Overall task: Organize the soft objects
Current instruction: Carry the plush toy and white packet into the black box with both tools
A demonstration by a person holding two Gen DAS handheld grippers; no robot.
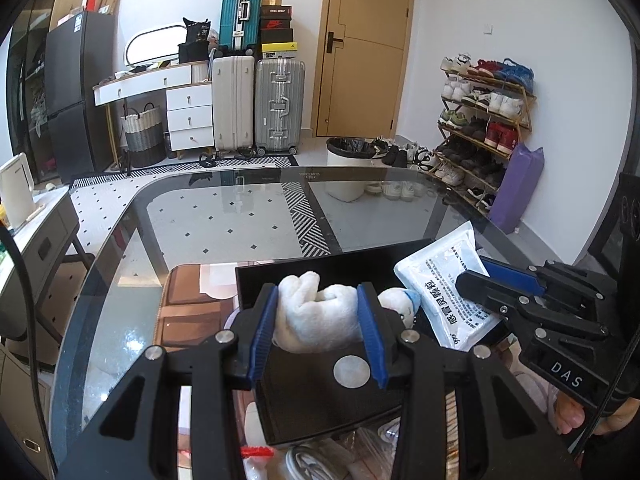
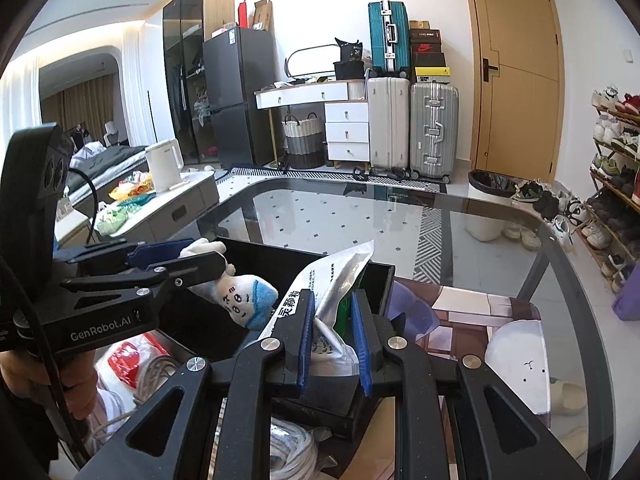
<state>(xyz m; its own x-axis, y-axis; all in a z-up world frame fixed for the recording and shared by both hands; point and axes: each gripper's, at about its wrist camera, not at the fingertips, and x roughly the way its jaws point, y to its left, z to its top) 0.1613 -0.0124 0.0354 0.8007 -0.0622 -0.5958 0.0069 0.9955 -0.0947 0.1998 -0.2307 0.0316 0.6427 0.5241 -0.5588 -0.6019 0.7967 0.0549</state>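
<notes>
A black open box [image 1: 312,404] stands on the glass table [image 1: 224,216]. My left gripper [image 1: 318,310] is shut on a white rolled towel [image 1: 316,316] and holds it over the box. A white plush toy with a blue cap [image 1: 400,304] lies in the box beside the towel; it also shows in the right wrist view [image 2: 248,300]. My right gripper [image 2: 332,308] is shut on a white and silver printed pouch [image 2: 332,280] at the box's right side. The pouch also shows in the left wrist view [image 1: 444,284].
A white cable coil [image 2: 288,452] and red-white packets [image 2: 124,356] lie under the glass. A white trash bin [image 1: 348,168], suitcases [image 1: 256,100], a shoe rack [image 1: 480,120] and a side cabinet with a white kettle [image 2: 164,164] stand around the table.
</notes>
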